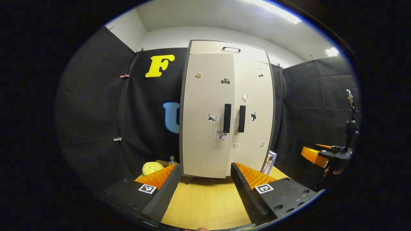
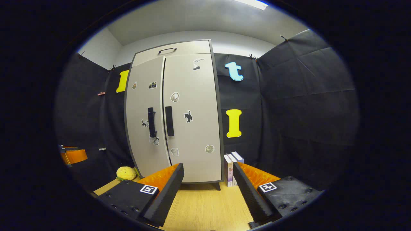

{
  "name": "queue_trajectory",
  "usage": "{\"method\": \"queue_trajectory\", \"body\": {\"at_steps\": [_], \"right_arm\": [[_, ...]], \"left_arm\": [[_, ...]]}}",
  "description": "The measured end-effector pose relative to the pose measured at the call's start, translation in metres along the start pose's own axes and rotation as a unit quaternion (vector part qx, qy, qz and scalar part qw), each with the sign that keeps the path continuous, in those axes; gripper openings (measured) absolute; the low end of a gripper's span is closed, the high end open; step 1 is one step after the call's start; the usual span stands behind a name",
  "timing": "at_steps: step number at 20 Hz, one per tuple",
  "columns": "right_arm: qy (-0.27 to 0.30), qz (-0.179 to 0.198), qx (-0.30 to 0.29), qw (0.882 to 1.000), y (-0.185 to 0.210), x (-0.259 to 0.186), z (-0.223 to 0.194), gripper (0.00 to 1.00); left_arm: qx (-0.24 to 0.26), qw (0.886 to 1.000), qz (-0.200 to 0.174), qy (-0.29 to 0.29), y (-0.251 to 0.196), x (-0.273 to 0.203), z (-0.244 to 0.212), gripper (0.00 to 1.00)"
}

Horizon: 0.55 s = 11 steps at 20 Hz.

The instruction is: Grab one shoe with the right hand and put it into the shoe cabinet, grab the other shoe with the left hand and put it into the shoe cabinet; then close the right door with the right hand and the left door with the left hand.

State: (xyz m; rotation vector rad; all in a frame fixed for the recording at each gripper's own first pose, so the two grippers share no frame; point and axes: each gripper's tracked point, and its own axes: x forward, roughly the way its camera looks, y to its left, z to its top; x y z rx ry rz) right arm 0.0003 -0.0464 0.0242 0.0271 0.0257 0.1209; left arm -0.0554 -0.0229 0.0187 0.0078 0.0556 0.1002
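Both doors of the cabinet (image 1: pixel 226 109) stand shut on the worktop (image 1: pixel 205 202); left gripper (image 1: pixel 202 189) and right gripper (image 2: pixel 207 189) hover before it, jaws wide apart and empty; the stiff, light doors likely answer best to their black handles (image 2: pixel 160 122).

The tall beige two-door shoe cabinet (image 1: pixel 224 109) has a dark grey frame, black bar handles (image 1: pixel 227 118) and small cartoon stickers. The wooden table top (image 1: pixel 205 202) is light yellow-brown. The round plush toy (image 2: pixel 126 173) is pale yellow. Gripper fingers (image 2: pixel 165 189) are black with orange ribbed backs.
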Motion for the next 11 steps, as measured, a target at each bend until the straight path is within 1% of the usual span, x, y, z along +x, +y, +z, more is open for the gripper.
{"method": "queue_trajectory", "body": {"at_steps": [5,11], "right_arm": [[-0.003,-0.007,-0.009,1.0,0.004,-0.003,0.004,0.98],[0.005,-0.005,-0.015,1.0,0.014,-0.006,-0.002,0.98]], "left_arm": [[0.004,1.0,-0.007,-0.003,0.005,-0.002,0.0,0.95],[0.007,1.0,-0.005,0.001,0.014,-0.007,-0.006,0.95]]}}
